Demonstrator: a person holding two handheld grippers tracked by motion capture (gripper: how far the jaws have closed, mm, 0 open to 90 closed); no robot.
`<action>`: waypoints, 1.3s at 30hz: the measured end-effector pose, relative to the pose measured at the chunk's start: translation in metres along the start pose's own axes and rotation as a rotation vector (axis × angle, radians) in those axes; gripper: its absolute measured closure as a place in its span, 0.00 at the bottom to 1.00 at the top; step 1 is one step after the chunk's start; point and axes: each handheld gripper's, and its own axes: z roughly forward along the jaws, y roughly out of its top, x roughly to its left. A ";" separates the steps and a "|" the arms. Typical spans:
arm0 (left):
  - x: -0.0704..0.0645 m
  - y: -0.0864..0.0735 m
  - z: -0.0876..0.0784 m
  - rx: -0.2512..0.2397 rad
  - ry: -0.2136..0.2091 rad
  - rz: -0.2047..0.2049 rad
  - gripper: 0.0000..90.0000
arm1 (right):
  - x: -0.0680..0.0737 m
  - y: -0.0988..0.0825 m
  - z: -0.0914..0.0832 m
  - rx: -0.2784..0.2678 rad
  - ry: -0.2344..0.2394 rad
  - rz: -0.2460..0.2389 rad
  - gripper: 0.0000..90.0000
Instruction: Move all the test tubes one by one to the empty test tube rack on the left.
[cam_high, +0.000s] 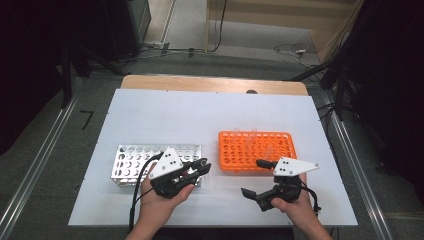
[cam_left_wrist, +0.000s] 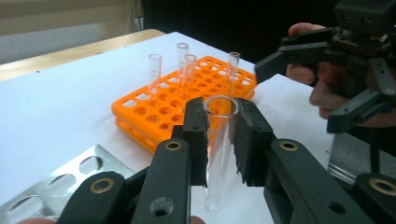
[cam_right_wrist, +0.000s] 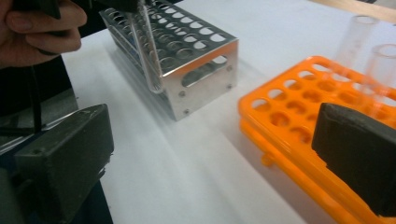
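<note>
White table (cam_high: 165, 112) on a wooden top, grey floor around, dark curtains at both sides, cables upper right of the high view. Metal rack (cam_high: 131, 161) lower left of centre, orange rack (cam_high: 255, 147) right of centre, a few clear tubes standing in its far rows, hard to make out from above. Left gripper (cam_high: 202, 167) clenched on a glass tube (cam_left_wrist: 218, 149), held upright just beside the metal rack; tube bottom cut off by jaws. Right gripper (cam_high: 256, 177) released, jaws wide, nothing between them, near the orange rack's front edge.
</note>
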 end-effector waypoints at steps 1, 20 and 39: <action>0.001 0.001 -0.001 -0.002 0.002 -0.002 0.85 | -0.002 -0.001 -0.003 -0.004 -0.010 0.002 0.00; 0.033 0.019 -0.003 -0.017 0.065 -0.013 0.85 | -0.044 -0.027 -0.041 -0.020 -0.115 0.081 0.00; 0.069 0.029 0.019 -0.003 0.147 -0.029 0.85 | -0.058 -0.035 -0.049 -0.030 -0.143 0.114 0.00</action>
